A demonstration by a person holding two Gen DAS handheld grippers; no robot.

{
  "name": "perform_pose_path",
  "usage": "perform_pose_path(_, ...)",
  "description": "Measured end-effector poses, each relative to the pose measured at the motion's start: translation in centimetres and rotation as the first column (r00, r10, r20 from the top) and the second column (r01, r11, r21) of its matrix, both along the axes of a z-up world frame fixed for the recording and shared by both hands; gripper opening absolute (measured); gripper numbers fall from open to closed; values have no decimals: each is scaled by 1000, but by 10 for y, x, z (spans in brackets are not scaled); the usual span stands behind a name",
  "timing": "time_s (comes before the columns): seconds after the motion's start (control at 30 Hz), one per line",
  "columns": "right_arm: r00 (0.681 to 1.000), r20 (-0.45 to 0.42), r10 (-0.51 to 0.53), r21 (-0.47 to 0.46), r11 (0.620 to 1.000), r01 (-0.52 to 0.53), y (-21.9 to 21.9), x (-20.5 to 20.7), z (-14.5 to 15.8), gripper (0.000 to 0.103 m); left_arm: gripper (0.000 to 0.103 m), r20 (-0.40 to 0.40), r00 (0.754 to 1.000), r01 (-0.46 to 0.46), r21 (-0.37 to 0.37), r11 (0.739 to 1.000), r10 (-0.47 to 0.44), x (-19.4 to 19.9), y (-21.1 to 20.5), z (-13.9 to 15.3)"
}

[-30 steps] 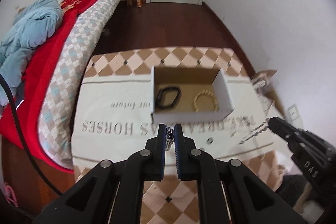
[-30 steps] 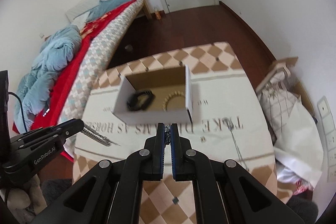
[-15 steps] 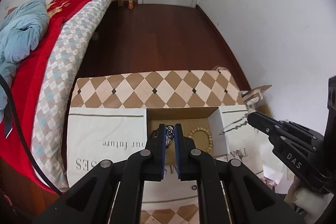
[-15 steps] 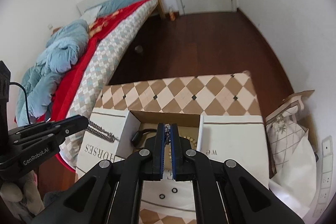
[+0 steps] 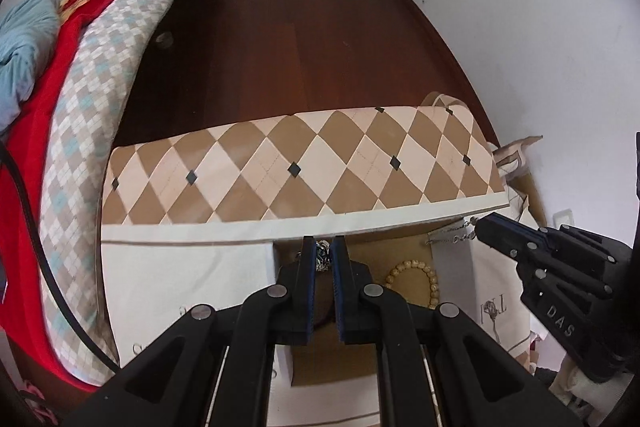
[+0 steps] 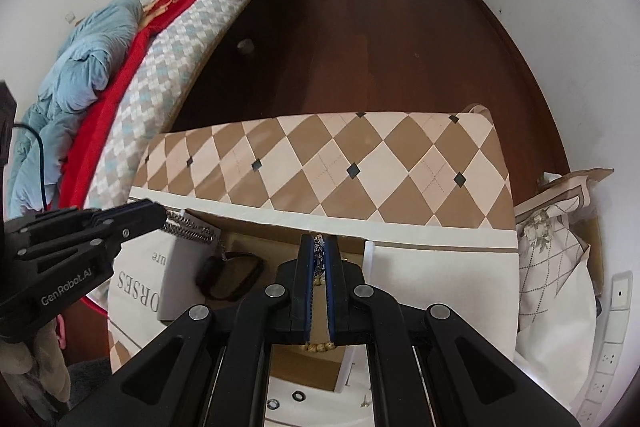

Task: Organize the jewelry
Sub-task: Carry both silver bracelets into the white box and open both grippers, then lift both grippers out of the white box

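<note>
- Cardboard box (image 6: 276, 227) sits open-topped on counter (image 6: 400, 163), on the white printed cloth; checkered cloth covers the far part.
- In box: black bracelet (image 6: 230, 275) at left, wooden bead bracelet (image 5: 416, 275) at right. Bead one partly hidden by fingers in right wrist view.
- Silver chain (image 6: 188, 227) stretches betw. both grippers, strung above box; slack part droops over box's left wall toward black bracelet.
- Left hand-held gripper (image 5: 323, 255): jaws nearly together, clamped on one chain end; bunch of links shows betw. the blue pads. Tip is over box's left half, near far wall.
- Right hand-held gripper (image 6: 319, 247): jaws nearly together too, pinching other chain end, links visible at tip. Over box's right half, above bead bracelet.
- Pose: both reach in from near side, pointed toward far edge, roughly side by side, tips angled slightly inward toward each other. Gloved hand (image 6: 24, 355) seen under left tool at left edge.
- Two small rings (image 6: 286, 399) lie on cloth, near side of box.
- Bed (image 5: 80, 27) w/ red and blue covers at far left; wood floor (image 5: 300, 27) beyond counter.
</note>
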State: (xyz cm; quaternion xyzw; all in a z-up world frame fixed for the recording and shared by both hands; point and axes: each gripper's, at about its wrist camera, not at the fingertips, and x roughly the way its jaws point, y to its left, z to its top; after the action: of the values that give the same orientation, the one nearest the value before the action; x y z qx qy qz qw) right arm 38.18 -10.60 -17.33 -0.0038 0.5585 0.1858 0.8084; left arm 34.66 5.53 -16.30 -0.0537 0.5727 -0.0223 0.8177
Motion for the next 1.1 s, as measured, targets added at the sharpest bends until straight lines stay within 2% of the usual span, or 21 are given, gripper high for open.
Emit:
perform_pose_path(0.17, 999, -32, 12, -6, 1000, -12, 5, 7, -8, 5, 6, -22, 1000, 7, -7, 1000, -7, 15, 1, -2)
perform_pose_path(0.3, 996, -93, 1, -3, 1000, -2, 3, 11, -16, 6, 10, -21, 999, -27, -31, 999, 26, 16, 8, 4)
perform_pose_path(0.37, 995, -104, -7, -4, 1000, 7, 1, 11, -16, 7, 14, -12, 999, -48, -17, 999, 48, 12, 13, 8)
perform_pose_path(0.4, 994, -106, -13, -10, 1000, 12, -2, 9, -15, 9, 21, -4, 998, -57, -7, 998, 57, 11, 16, 10)
perform_pose_path(0.43, 994, -108, -19, -12, 1000, 18, -4, 8, -14, 17, 27, 9, 997, -75, 10, 997, 75, 7, 19, 13)
perform_pose_path(0.47, 994, -109, -21, -9, 1000, 20, -5, 7, -13, 22, 48, 15, 997, -82, 23, 996, 82, 6, 21, 15)
perform_pose_path(0.5, 994, -110, -27, -14, 1000, 25, -6, 5, -12, 36, 68, 27, 995, -93, 39, 995, 92, 2, 25, 16)
perform_pose_path(0.53, 994, -108, -33, -24, 999, 30, -8, 3, -10, 51, 75, 40, 994, -107, 52, 993, 105, -1, 28, 18)
perform_pose_path(0.57, 994, -105, -35, -26, 999, 33, -8, 2, -10, 55, 82, 51, 991, -125, 67, 990, 121, -5, 31, 18)
perform_pose_path(0.63, 995, -94, -37, -50, 998, 32, -8, -3, -7, 56, 82, 65, 987, -153, 96, 984, 147, -13, 38, 19)
perform_pose_path(0.67, 995, -87, -41, -70, 997, 35, -9, -6, -6, 57, 89, 73, 985, -166, 121, 979, 158, -18, 40, 18)
perform_pose_path(0.7, 997, -68, -45, -109, 993, 37, -8, -11, -4, 64, 100, 78, 983, -174, 138, 975, 165, -22, 41, 17)
perform_pose_path(0.73, 997, -57, -47, -134, 990, 39, -7, -14, -4, 83, 103, 82, 982, -181, 161, 970, 170, -27, 41, 15)
perform_pose_path(0.8, 998, -31, -55, -206, 977, 48, -5, -29, -6, 103, 103, 110, 978, -199, 203, 959, 180, -41, 42, 11)
perform_pose_path(0.9, 997, -29, -68, -245, 968, 59, -4, -50, -12, 103, 103, 132, 975, -207, 226, 952, 181, -60, 40, 5)
perform_pose_path(1.1, 996, 6, -92, -259, 962, 91, -3, -84, -15, 103, 103, 133, 971, -226, 218, 950, 200, -89, 37, -5)
